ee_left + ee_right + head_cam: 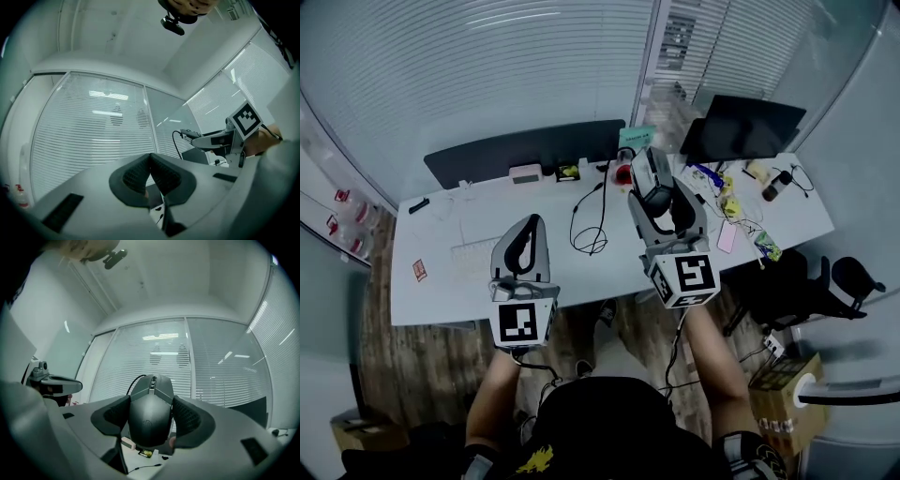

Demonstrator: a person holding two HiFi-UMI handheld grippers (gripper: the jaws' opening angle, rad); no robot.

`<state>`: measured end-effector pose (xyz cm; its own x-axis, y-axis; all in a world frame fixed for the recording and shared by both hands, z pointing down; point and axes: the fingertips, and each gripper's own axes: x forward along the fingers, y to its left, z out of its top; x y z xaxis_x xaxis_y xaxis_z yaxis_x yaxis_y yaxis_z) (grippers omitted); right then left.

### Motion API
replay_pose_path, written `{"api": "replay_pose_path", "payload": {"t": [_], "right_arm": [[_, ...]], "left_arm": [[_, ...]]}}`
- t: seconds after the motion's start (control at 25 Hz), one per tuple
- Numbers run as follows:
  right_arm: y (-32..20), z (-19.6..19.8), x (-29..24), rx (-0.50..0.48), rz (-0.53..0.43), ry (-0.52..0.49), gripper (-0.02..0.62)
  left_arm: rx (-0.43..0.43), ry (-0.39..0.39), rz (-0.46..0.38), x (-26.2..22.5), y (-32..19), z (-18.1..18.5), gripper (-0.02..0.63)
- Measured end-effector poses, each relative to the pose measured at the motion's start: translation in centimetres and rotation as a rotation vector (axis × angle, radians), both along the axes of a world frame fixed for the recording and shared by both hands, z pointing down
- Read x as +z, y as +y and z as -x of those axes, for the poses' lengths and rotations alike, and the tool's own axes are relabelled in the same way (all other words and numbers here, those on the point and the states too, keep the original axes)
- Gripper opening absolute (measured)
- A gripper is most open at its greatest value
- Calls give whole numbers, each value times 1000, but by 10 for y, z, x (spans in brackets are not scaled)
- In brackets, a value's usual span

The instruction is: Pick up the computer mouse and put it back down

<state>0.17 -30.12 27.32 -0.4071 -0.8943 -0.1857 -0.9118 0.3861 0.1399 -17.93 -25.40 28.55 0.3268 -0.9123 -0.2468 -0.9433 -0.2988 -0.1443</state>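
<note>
Ribbed dark pads of the right gripper fill the near foreground of the right gripper view. They stand about half open and clamp a black wired computer mouse by its two flanks.

The mouse is held in the air, well above the white desk. Its long axis runs straight out along the gripper's line. The rounded palm end sits deep between the jaws, while the button and scroll-wheel end points away from the gripper and tilts a little upward. Its cable leaves that far end and curves off to the gripper's left.

Beside it, to its left, the left gripper has its jaws pressed together and holds nothing.

Below and between the two grippers, a loop of black cord lies on the desk; it is probably the mouse's own.

The lift looks done, so the step in hand is most likely the carry before the set-down. The next move calls for lowering the mouse and tipping its nose down until the underside meets the desk flat. The jaws should part only then, with the cable left slack.
</note>
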Motion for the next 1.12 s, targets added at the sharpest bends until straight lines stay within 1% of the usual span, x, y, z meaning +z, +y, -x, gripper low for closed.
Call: {"api": "replay_pose_path", "payload": {"t": [0.04,0.08,0.2,0.36,0.48,0.52,0.64,0.68,0.76,0.88,0.96,1.04,1.12], "right_arm": [[-10,1,6,-1,11,5,298],[-21,1,14,-2,25,9,298],[-52,4,42,-5,77,32,298],[-92,3,90,1,160,58,298],[-114,-2,147,15,262,71,298],[-119,-5,170,23,302,77,299],[-131,-15,243,46,428,108,298],[-134,-17,269,51,472,119,299],[-135,-22,321,60,563,136,299],[-128,-34,397,78,699,160,298],[-123,-36,442,80,776,178,298],[-118,-35,478,76,836,191,296],[-114,-34,501,72,871,193,291]], "left_arm": [[-5,14,4,3,-8,1,14],[-10,13,14,9,-16,2,14],[-23,-39,68,35,-40,5,14],[-36,-10,103,64,-75,7,14],[-37,6,152,101,-98,4,14],[-36,5,188,118,-105,3,14],[-35,-8,358,179,-124,0,14],[-37,-12,401,197,-128,-1,14],[-37,-29,457,227,-133,-6,14],[-24,-56,518,268,-136,-17,14],[-24,-59,571,296,-136,-18,14],[-32,-48,633,319,-135,-17,14],[-39,-47,679,336,-133,-17,14]]}}
